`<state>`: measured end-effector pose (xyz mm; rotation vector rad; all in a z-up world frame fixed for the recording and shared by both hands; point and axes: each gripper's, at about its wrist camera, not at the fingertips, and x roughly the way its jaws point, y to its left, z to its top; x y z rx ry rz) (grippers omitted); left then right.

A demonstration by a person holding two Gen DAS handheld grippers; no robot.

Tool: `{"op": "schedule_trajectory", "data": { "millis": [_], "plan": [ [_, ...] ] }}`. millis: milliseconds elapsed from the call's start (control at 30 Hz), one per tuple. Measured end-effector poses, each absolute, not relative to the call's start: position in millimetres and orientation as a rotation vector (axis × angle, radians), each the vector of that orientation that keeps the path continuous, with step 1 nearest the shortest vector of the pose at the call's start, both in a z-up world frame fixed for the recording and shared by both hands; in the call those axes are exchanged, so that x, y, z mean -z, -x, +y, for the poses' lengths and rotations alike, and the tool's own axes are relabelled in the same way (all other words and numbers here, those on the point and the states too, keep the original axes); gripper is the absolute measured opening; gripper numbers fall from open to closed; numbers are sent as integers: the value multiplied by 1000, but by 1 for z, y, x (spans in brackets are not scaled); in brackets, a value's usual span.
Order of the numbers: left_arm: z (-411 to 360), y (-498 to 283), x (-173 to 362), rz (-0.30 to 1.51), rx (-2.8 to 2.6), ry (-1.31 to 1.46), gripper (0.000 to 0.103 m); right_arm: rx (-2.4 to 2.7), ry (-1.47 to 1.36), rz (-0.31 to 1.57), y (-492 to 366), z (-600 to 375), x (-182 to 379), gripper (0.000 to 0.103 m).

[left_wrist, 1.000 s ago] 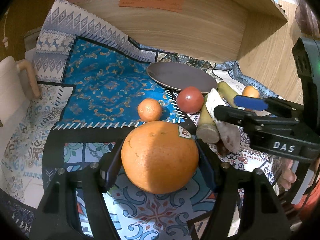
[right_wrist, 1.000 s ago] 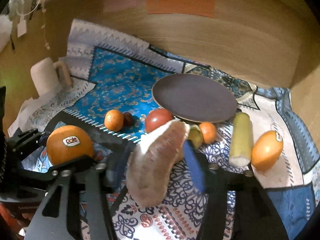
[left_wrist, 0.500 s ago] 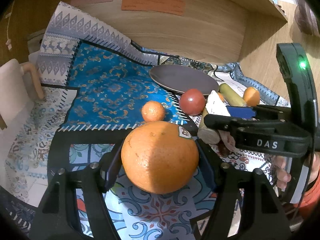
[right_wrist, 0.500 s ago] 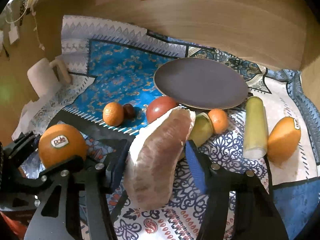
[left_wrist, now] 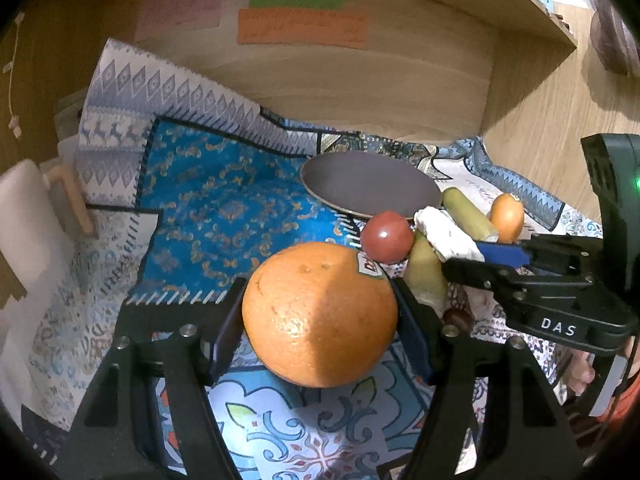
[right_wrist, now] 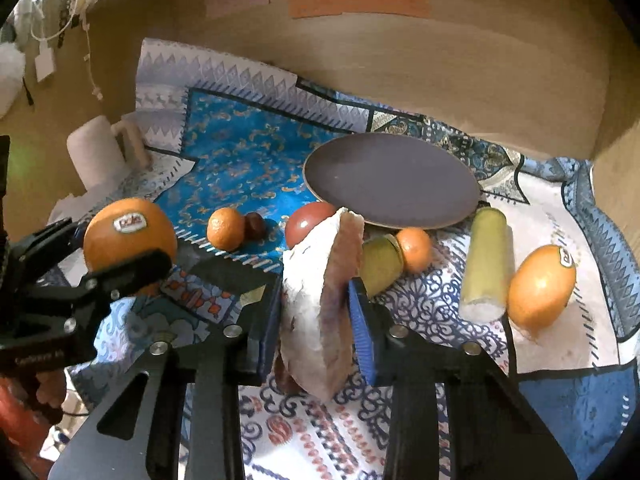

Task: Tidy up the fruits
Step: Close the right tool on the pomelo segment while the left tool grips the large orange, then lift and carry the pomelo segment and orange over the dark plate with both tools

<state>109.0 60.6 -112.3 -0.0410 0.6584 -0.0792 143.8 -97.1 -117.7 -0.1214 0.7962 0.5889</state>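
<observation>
Since before, right gripper jaws are closing on the soft, fragile pomelo wedge in front of the plate, best held mid-body, while left gripper grips the firm, heavy orange.

Two large oranges are showing, one stickered orange at left and a second orange at right. Two mandarins are lying on the cloth: one mandarin by the blue panel, another mandarin under the plate's edge. One tomato, one small dark fruit, one pomelo wedge, one green fruit and one cane piece are showing. One plate is sitting there, with two grippers, left gripper and right gripper.
</observation>
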Motion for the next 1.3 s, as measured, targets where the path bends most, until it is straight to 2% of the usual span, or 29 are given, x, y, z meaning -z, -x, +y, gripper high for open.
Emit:
{"op": "schedule_trajectory", "data": {
  "millis": [33,100,233,733,900,1033,1200,1300],
  "plan": [
    [59,-109,111,656,79,41,69,-591,111,801,-145,-98,118,31],
    [59,-110,111,655,80,44,69,-597,104,825,-149,-98,122,40],
    [56,-111,111,658,75,42,69,-633,102,855,-155,-95,128,42],
    [51,-113,107,654,68,27,69,-688,62,880,-154,-108,130,40],
    [47,-113,104,650,70,18,69,-679,44,844,-150,-115,121,31],
    [46,-114,102,644,69,20,69,-681,72,848,-151,-113,120,31],
    [46,-112,101,640,68,23,69,-692,111,897,-156,-107,131,42],
    [47,-112,101,640,61,18,69,-715,110,925,-160,-106,135,44]
  ]
}}
